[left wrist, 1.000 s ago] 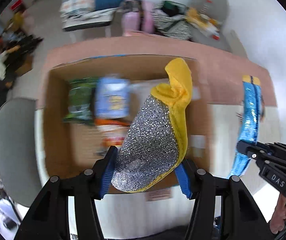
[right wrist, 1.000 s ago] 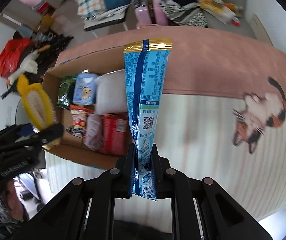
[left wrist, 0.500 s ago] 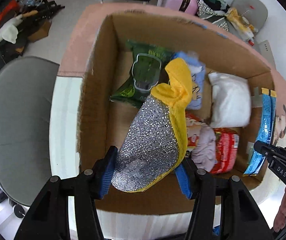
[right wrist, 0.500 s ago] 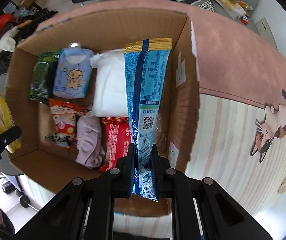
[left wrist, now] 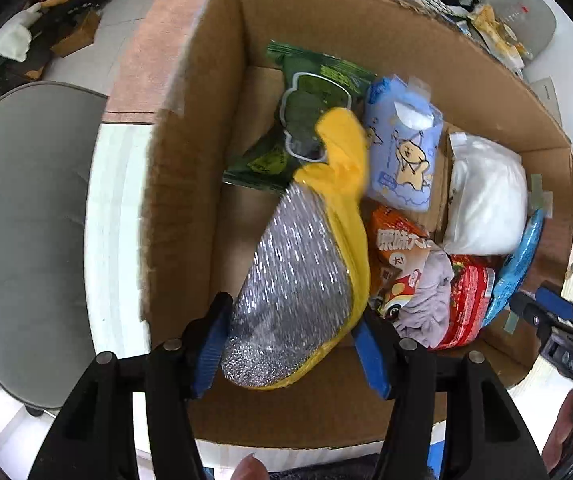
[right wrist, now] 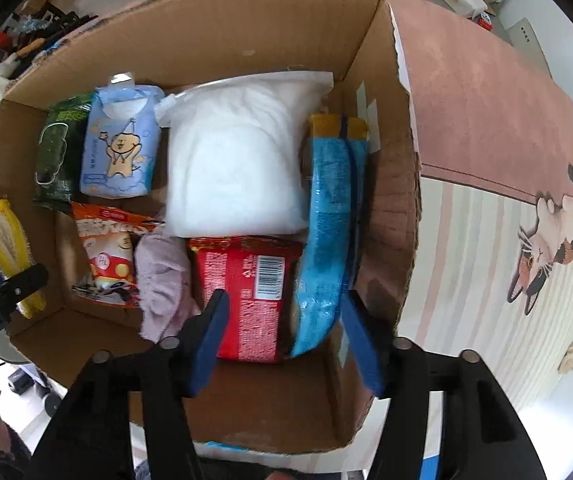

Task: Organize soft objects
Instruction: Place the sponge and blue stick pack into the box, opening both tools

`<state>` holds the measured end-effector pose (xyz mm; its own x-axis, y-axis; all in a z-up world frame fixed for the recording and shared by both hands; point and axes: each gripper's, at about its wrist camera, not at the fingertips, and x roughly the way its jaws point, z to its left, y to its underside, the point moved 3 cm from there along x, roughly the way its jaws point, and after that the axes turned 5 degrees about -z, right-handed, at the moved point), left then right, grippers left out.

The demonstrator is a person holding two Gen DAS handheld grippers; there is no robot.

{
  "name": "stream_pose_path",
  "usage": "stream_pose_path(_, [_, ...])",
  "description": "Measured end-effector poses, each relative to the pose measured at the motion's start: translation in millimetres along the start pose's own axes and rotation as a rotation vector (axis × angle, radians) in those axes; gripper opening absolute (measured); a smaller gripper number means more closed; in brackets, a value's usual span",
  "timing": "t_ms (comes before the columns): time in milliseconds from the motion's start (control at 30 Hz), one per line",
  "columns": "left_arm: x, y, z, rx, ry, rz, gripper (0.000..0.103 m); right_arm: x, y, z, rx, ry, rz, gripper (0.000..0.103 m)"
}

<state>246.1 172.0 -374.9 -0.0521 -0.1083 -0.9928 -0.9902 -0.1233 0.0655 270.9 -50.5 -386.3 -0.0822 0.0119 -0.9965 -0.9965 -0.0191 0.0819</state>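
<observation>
A cardboard box [right wrist: 390, 200] holds several soft packs. My left gripper [left wrist: 290, 340] is shut on a yellow and silver scrubbing mitt [left wrist: 298, 284], held over the box's [left wrist: 190, 184] left inner side. My right gripper [right wrist: 286, 336] is open, its fingers apart around the lower end of a long blue snack packet [right wrist: 334, 216] that lies along the box's right wall. The blue packet also shows in the left wrist view [left wrist: 518, 264]. The mitt shows at the left edge of the right wrist view [right wrist: 2, 236].
In the box lie a green wipes pack [right wrist: 58, 152], a light-blue tissue pack [right wrist: 120, 148], a white bag [right wrist: 238, 160], an orange snack bag [right wrist: 106, 248], a lilac cloth [right wrist: 162, 280] and a red packet [right wrist: 250, 292]. A grey chair [left wrist: 22, 240] stands left. A pink cat mat [right wrist: 506, 160] lies right.
My right gripper has opened and let go of the blue packet, which now lies in the box. My left gripper has moved down closer into the box with the mitt.
</observation>
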Motion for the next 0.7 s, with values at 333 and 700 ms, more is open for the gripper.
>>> stream_pose_path(333, [-30,3,-7,0.028,-0.028,-0.059,0.087,-25,7,17,-0.030,-0.037,-0.026,0.087])
stream_pose_path(700, [-50,14,-19,0.052,-0.073,-0.153,0.102,-41,25,28,-0.008,-0.029,-0.097,0.103])
